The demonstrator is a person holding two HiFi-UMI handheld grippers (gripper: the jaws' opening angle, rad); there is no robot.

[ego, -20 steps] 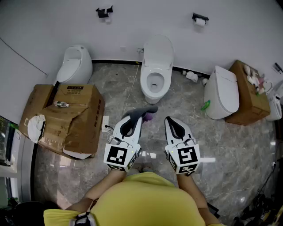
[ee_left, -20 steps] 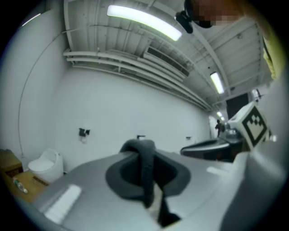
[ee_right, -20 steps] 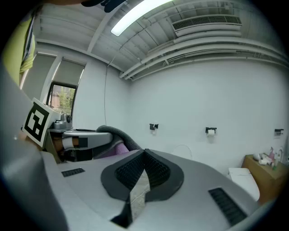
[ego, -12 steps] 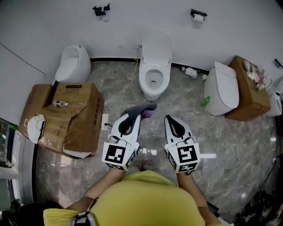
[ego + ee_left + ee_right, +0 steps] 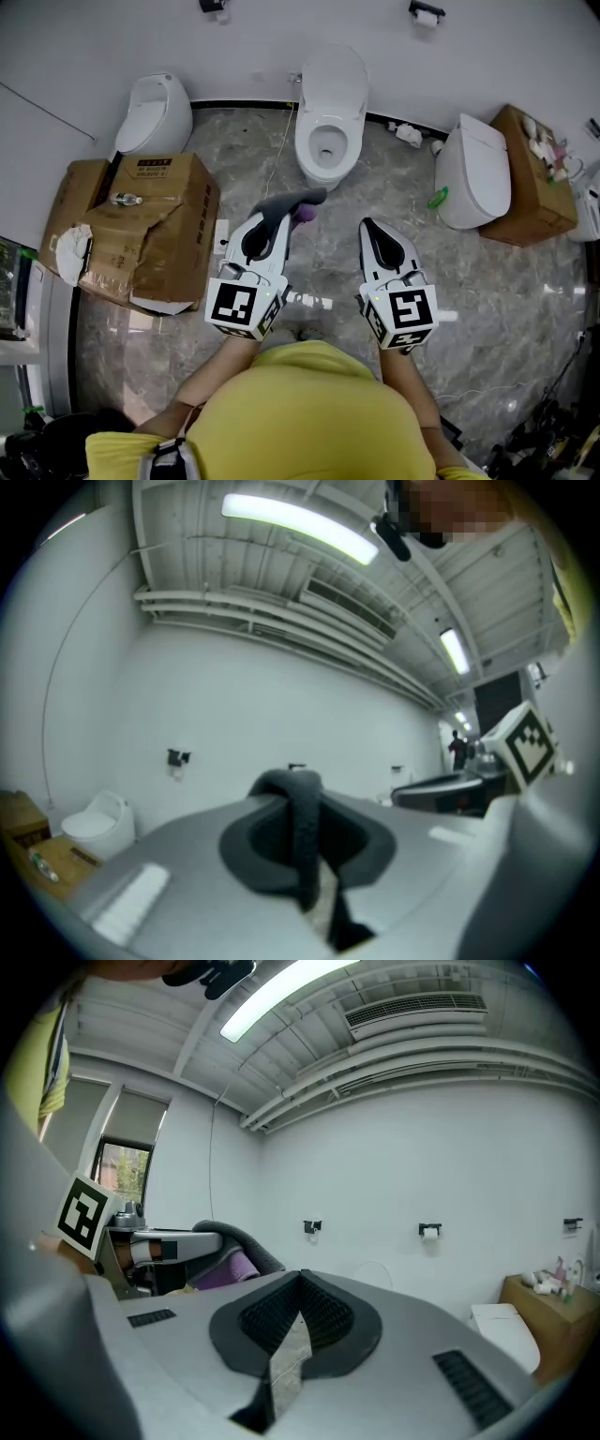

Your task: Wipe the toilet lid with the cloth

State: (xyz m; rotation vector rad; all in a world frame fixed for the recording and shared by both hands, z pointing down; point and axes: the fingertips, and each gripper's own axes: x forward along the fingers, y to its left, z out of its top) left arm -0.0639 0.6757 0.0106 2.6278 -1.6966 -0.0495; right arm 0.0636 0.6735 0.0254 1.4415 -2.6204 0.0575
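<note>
Head view looks down on a person standing on a marble floor (image 5: 309,253), well short of the white toilet (image 5: 323,155) that stands against the wall. Its lid (image 5: 336,73) is raised and leans back toward the wall, with the bowl open below it. The left claw (image 5: 274,211) is pinched on a grey cloth (image 5: 292,199), which bunches over the claw's tip and shows a purple side underneath. The cloth is in the air between the person and the toilet, touching neither lid nor bowl. Left gripper view shows a dark fold of the cloth running down between the jaws. The right claw (image 5: 371,228), near the left one and pointing the same way, is pressed together with nothing in it. A torn cardboard box (image 5: 150,239) sits on the floor to the person's left.
</note>
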